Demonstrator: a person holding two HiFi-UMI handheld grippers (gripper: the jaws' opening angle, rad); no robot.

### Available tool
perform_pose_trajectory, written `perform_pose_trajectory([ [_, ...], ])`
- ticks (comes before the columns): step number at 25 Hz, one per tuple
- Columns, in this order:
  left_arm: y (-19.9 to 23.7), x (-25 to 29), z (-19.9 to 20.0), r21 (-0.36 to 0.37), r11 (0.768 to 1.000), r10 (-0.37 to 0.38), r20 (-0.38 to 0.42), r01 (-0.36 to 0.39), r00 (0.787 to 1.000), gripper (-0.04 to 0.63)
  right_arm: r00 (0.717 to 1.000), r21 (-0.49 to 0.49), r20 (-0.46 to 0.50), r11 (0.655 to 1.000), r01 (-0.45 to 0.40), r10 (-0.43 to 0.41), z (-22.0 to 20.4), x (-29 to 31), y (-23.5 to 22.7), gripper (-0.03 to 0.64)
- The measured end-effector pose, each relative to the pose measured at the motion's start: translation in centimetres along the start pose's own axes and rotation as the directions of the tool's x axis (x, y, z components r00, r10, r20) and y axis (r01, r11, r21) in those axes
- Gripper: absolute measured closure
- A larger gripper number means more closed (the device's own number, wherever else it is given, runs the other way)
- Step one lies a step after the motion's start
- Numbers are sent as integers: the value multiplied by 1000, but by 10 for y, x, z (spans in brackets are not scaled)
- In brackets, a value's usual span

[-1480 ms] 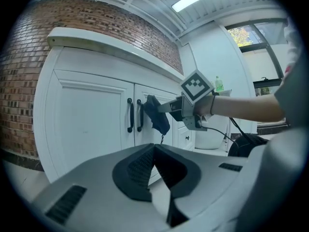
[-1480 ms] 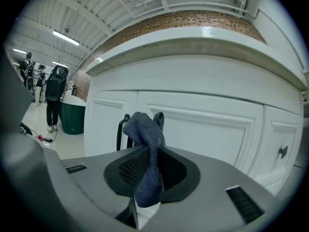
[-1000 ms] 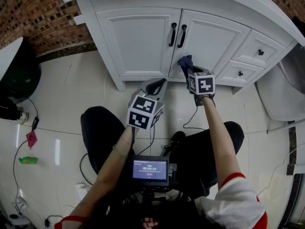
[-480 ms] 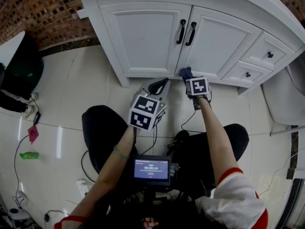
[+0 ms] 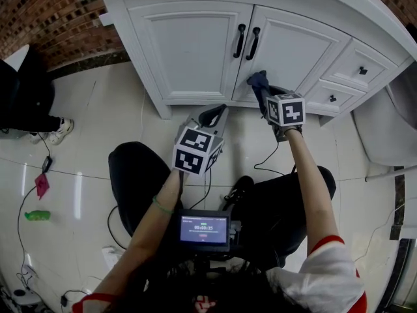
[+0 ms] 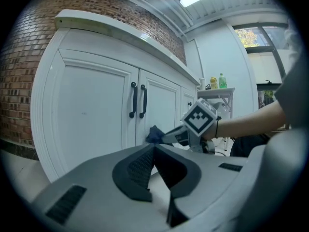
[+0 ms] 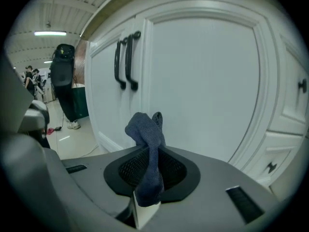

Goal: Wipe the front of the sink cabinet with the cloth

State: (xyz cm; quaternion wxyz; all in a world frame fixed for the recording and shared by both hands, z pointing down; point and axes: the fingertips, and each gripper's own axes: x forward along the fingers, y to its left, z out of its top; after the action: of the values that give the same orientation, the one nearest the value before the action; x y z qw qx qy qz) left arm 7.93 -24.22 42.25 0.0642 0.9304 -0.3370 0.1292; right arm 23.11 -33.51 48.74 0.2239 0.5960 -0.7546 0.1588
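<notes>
The white sink cabinet (image 5: 189,51) has two doors with black handles (image 5: 246,42). A dark blue cloth (image 5: 258,80) is pinched in my right gripper (image 5: 264,90), which holds it against the lower part of the right door (image 7: 207,76). In the right gripper view the cloth (image 7: 146,132) sticks up from the shut right gripper (image 7: 152,153), close to the door. My left gripper (image 5: 212,115) hangs shut with nothing in it, low in front of the cabinet's base and left of the right one. From the left gripper (image 6: 153,148) I see the cloth (image 6: 154,134) on the door.
Two drawers with black knobs (image 5: 362,71) sit right of the doors. A brick wall (image 5: 45,18) runs behind at left. A person's legs and a white shoe (image 5: 62,130) stand at the far left. Cables and a green object (image 5: 37,216) lie on the tiled floor. A white fixture (image 5: 384,129) stands at the right.
The right gripper took the cloth down to the right door's bottom edge, then back up onto its lower panel. A person's legs came into view at left. The left gripper barely moved.
</notes>
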Motion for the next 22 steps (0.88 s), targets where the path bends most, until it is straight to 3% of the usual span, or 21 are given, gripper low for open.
perform_pose_trajectory([
  [5, -16, 0, 15, 21, 1000, -18, 20, 17, 1000, 575, 984, -45, 177, 999, 29, -21, 82, -62, -17, 554],
  [13, -42, 6, 52, 74, 996, -54, 70, 49, 996, 575, 915, -106, 401, 990, 92, -42, 183, -144, -27, 554],
  [18, -55, 6, 63, 96, 993, -70, 81, 62, 994, 575, 875, -95, 477, 985, 145, -83, 212, -177, -41, 554],
  [22, -57, 7, 62, 94, 994, -70, 74, 63, 995, 575, 881, -88, 460, 981, 170, -112, 206, -174, -50, 554],
])
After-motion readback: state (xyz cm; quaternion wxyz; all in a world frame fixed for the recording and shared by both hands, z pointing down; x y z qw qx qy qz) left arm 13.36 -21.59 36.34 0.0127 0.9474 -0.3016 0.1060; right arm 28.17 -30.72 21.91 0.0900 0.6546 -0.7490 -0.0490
